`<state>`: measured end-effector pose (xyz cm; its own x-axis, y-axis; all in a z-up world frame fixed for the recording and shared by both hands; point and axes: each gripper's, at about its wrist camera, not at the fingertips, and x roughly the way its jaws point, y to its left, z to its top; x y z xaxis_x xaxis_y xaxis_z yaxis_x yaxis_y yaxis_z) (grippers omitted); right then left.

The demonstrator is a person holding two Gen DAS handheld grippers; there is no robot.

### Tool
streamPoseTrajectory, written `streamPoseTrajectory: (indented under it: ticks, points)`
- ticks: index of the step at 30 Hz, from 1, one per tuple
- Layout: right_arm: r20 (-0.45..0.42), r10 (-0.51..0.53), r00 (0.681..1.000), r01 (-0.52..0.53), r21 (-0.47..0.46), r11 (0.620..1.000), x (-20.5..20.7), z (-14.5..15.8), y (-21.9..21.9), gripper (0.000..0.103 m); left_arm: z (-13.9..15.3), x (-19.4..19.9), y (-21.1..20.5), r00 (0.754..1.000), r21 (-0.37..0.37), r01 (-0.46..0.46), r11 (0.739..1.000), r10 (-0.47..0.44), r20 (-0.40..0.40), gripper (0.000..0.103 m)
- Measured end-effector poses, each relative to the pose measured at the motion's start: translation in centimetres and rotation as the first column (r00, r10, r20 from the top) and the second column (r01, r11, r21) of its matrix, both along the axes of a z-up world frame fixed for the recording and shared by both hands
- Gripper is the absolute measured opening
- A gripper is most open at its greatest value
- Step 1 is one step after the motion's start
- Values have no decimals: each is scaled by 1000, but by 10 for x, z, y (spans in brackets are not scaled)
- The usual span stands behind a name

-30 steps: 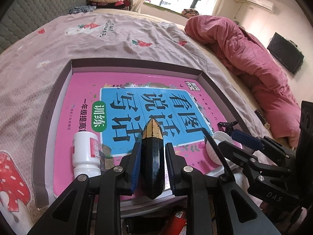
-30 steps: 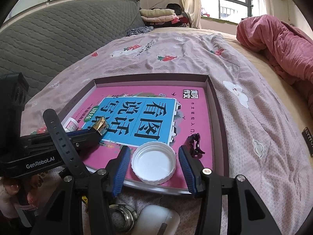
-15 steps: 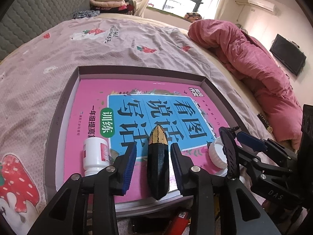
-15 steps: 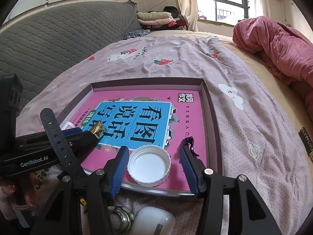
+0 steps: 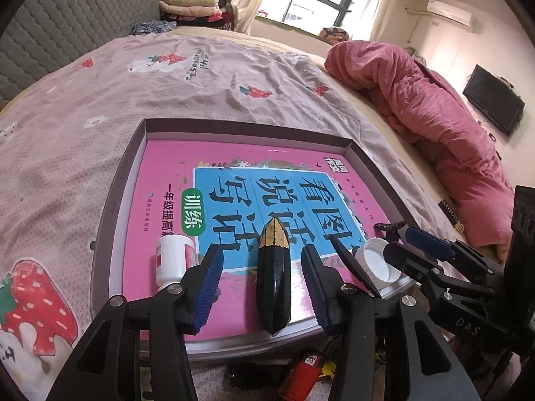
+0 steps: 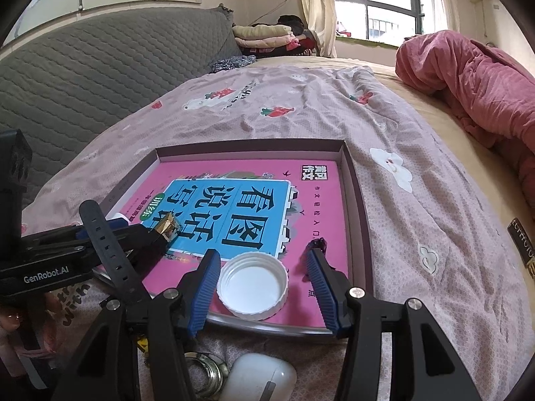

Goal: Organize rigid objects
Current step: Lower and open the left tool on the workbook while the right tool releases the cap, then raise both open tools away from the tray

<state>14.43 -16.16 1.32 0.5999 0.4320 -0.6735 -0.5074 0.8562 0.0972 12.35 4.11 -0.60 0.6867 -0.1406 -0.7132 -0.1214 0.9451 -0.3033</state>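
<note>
On the pink book (image 5: 234,180) lettered "看图说话写话" in the shallow box (image 5: 133,153), the black, gold-tipped spindle-shaped object (image 5: 274,277) lay pointing far, loose between the just-opening left claw (image 5: 264,287), while "GenRobot.AI" marked that tool and the right claw (image 6: 264,284) gaped around the white plastic lid (image 6: 252,284).

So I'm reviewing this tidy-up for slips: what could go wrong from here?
1. The black-and-gold capsule, freed as the left gripper has just been opening, lies at the book's near edge and might roll off.
2. The white lid also sits near that edge; withdrawing the right gripper could nudge it out.
</note>
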Motion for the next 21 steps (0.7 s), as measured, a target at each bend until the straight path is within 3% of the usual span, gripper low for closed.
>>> streamPoseTrajectory:
  ticks: [7, 21]
  points:
    - [7, 4, 1000, -4, 20, 1000, 1, 4, -3, 54, 3, -4, 3, 1000, 7, -15, 1000, 15, 8, 55]
    - [39, 10, 999, -12, 45, 999, -4, 13, -8, 54, 5, -17, 4, 999, 48, -31, 998, 32, -7, 56]
